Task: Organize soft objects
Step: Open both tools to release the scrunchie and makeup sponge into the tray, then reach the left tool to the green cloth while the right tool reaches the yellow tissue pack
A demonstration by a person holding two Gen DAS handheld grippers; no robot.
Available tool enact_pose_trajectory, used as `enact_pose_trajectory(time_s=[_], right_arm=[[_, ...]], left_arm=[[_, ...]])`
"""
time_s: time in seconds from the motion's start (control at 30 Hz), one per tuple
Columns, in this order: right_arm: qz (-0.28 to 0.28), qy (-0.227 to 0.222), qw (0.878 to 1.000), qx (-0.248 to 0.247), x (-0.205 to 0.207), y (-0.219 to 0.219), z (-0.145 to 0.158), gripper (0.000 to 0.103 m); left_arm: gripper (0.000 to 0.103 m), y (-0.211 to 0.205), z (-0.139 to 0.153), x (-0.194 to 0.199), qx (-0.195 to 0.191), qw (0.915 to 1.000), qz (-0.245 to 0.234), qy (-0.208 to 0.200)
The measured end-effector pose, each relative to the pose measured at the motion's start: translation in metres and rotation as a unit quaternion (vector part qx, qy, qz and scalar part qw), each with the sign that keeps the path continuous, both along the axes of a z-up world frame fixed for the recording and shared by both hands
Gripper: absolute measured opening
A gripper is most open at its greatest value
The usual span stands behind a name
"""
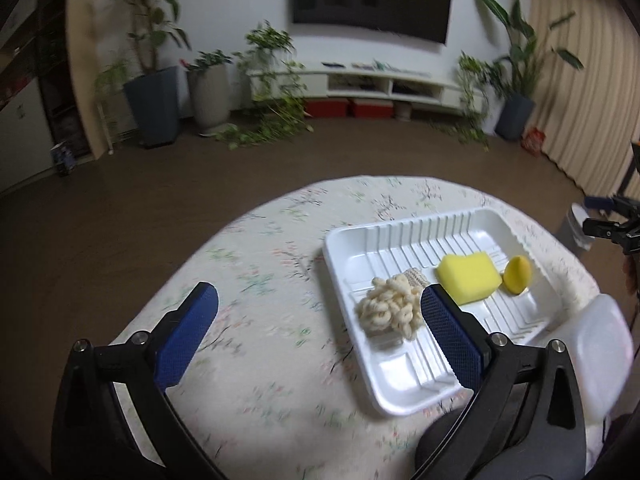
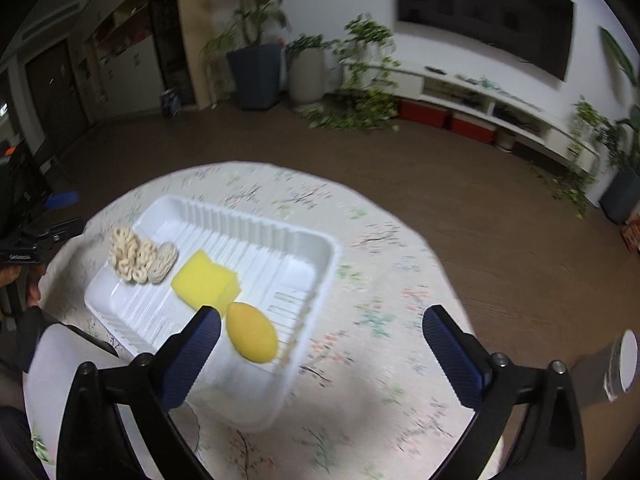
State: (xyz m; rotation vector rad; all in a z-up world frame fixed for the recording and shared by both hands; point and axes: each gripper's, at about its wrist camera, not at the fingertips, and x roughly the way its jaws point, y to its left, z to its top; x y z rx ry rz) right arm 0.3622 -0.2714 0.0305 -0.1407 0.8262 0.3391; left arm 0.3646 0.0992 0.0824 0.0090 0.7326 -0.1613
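Left wrist view: one white tray holds three soft objects; left tongs and right tongs gape apart.

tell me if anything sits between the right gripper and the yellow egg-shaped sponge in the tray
Nothing visible does. The right gripper is open, and the egg-shaped sponge lies uncovered in the white tray, just beside its left finger.

A tray is sitting on the right half of the table. Three things are lying inside it in a row: a knotted scrubber at the near left, a sponge block in the middle, and an egg-shaped sponge just right of the block. A lidded container is resting beyond the tray's near right corner.
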Motion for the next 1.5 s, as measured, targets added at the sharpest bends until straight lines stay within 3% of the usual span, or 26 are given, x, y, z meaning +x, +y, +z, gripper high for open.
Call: enact_pose_trajectory(time_s=[0.37,0.5,0.77,0.93,1.0,1.13,1.23,1.5], right_arm=[[-0.055,-0.03,0.997,0.046,-0.099,-0.055,0.027,0.103],[-0.063,-0.032,0.996,0.059,-0.159,-0.059,0.02,0.103],[-0.046,-0.017,0.996,0.081,-0.236,-0.039,-0.004,0.103],[-0.012,-0.002,0.996,0.091,-0.283,-0.002,-0.029,0.103],[-0.001,0.008,0.996,0.094,-0.301,0.014,-0.041,0.103],[0.023,0.032,0.995,0.097,-0.325,0.052,-0.064,0.103],[0.025,0.037,0.995,0.084,-0.338,0.079,-0.076,0.103],[0.015,0.049,0.995,0.088,-0.344,0.088,-0.089,0.103]], left_arm=[[0.103,0.008,0.017,-0.133,-0.006,0.9986,-0.003,-0.053],[0.103,-0.001,0.012,-0.179,-0.017,0.9978,-0.015,-0.061],[0.103,-0.038,-0.006,-0.265,-0.018,0.9955,-0.048,-0.08],[0.103,-0.061,-0.027,-0.291,-0.022,0.9969,-0.056,-0.051],[0.103,-0.069,-0.039,-0.293,-0.013,0.9979,-0.056,-0.029],[0.103,-0.073,-0.061,-0.289,-0.037,0.9975,-0.051,0.031],[0.102,-0.071,-0.063,-0.291,-0.039,0.9976,-0.046,0.033],[0.102,-0.071,-0.069,-0.29,-0.026,0.9986,-0.032,0.035]])
